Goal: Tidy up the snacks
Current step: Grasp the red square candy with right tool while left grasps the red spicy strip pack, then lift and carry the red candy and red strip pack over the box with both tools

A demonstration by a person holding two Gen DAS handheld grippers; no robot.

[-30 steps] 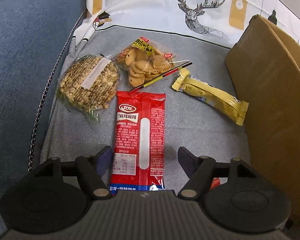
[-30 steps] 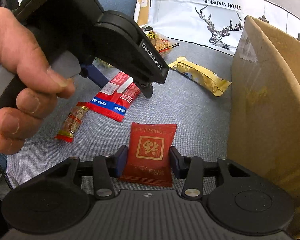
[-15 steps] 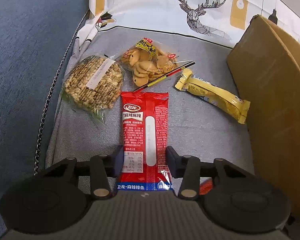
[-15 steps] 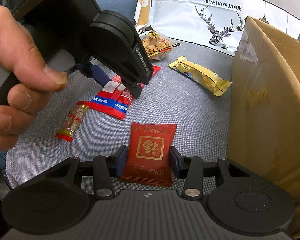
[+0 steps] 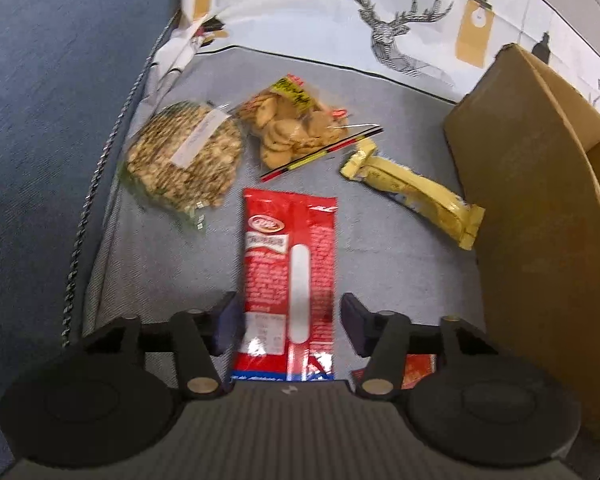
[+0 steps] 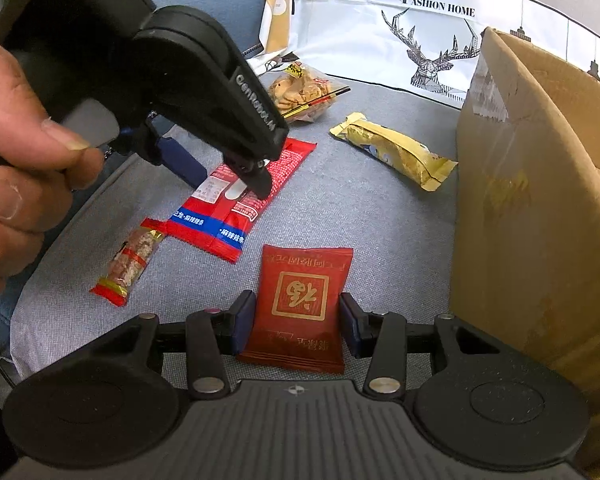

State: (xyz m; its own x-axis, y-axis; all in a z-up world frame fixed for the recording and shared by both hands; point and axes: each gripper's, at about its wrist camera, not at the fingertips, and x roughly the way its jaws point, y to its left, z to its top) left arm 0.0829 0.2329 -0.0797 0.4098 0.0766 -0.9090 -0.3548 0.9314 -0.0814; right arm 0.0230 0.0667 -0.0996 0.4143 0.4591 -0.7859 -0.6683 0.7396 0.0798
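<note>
- The left wrist view is showing a round seed-and-nut cake in clear wrap (image 5: 182,158) at the left of the grey cushion (image 5: 380,264); the right wrist view is not catching it, since the left gripper's body is blocking that side.
- Only the right wrist view is showing the person's hand (image 6: 18,168) gripping the left tool, and a small red-ended snack bar (image 6: 130,258) lying just beside the long red packet (image 5: 290,284).
- The left gripper (image 5: 290,322) is straddling that long red packet, which is lying flat, printed white and blue at its near end. Its jaws have just been opening, and a gap is showing at the right pad, so they are standing spread around it.
- The right gripper (image 6: 296,322) is pinching the dark red sachet (image 6: 302,306), both pads pressing its sides; it bears a gold square emblem and is resting on the cushion.
- Both views are showing a clear bag of biscuits (image 6: 300,88), a yellow wrapper (image 6: 396,154) near the cardboard box (image 6: 520,200), and a deer-print cloth (image 6: 380,40).
</note>
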